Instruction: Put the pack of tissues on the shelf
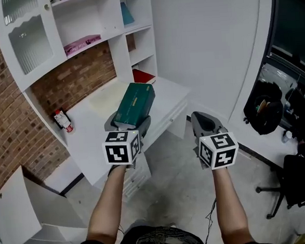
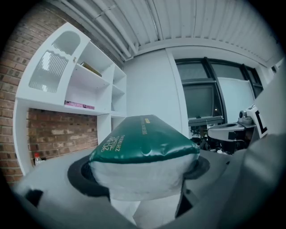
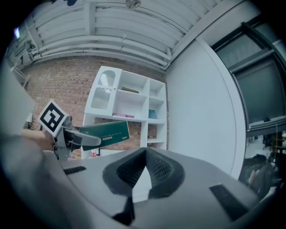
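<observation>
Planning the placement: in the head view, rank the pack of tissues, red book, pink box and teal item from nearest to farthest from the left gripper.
1. pack of tissues, held in the left gripper.
2. red book, in the low cubby just behind.
3. pink box, one shelf up, to the left.
4. teal item, on a higher shelf.

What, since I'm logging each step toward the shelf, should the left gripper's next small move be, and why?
Probably carry the left gripper forward and up toward the white shelf unit: its jaws clamp the pack of tissues, held in the air in front of the unit, not yet in any compartment.
</observation>
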